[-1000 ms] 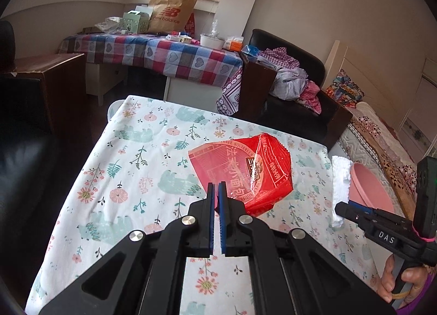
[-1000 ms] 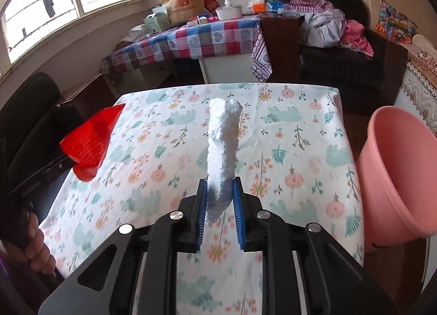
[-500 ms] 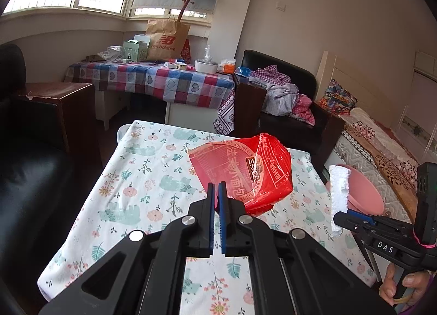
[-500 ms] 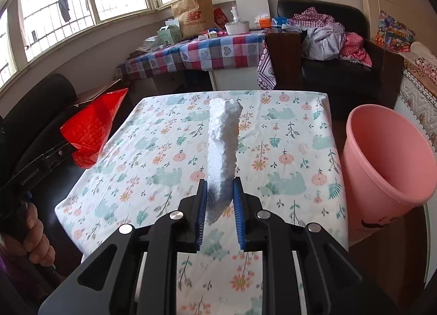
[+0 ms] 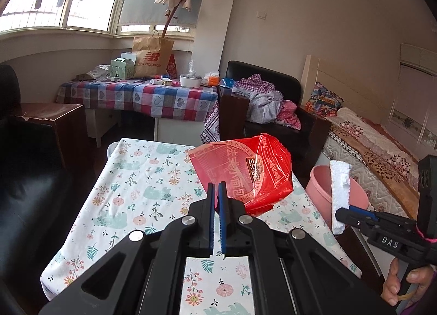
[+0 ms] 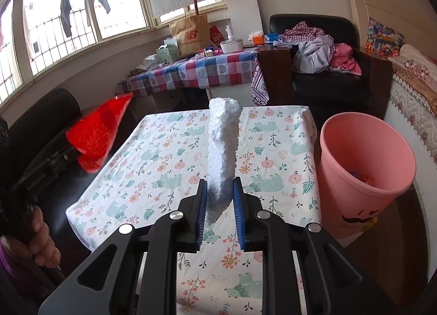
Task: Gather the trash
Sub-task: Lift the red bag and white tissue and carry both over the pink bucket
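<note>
Both grippers have lifted: left gripper [image 5: 216, 197] pinches red wrapper [image 5: 245, 173], right gripper [image 6: 220, 200] clamps foam strip [image 6: 222, 148], seemingly firmly

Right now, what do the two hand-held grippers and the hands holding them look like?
Each hand-held gripper is matte black plastic with angular cut-outs, silver screw heads and ribbed blue pads on its two fingers: see the left hand-held gripper and the right hand-held gripper. From the left wrist view the right one carries white "DAS" lettering and a pink cord. A purple sleeve shows at the right hand.
</note>
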`<state>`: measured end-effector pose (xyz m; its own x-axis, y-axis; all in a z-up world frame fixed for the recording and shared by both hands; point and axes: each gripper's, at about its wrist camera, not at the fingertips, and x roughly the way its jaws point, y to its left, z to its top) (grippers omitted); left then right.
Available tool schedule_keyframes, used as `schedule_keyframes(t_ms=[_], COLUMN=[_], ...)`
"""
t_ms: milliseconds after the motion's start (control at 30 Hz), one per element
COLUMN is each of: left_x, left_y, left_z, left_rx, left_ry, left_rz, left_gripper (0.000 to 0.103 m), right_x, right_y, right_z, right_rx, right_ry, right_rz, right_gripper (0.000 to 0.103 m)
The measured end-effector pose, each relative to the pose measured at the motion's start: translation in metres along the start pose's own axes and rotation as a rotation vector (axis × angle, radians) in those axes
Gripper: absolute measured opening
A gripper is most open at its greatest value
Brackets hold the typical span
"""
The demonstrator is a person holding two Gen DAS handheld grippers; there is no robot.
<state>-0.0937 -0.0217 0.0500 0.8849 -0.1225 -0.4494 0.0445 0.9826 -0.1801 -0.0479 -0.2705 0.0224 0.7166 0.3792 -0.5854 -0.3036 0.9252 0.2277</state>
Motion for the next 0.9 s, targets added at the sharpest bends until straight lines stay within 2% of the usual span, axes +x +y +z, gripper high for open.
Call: schedule_keyframes(t_ms=[567,900], left_x=[0.005,-0.021], left_y=[-0.016,0.002], left_z=[-0.001,0.000], left_rx=[0.049,0.029], left_ry=[0.006,-0.038], left_rz=[-0.036,-0.001], left_gripper=[0.002,0.002], right_x=[-0.013,-0.009], right_y=[-0.023,0.000], right_z=[-0.013,-0.009], right_rx=[0.079,0.045], right_ry=[-0.016,-0.036], right_rz=[-0.036,-0.003], right_gripper=[0.019,0.019])
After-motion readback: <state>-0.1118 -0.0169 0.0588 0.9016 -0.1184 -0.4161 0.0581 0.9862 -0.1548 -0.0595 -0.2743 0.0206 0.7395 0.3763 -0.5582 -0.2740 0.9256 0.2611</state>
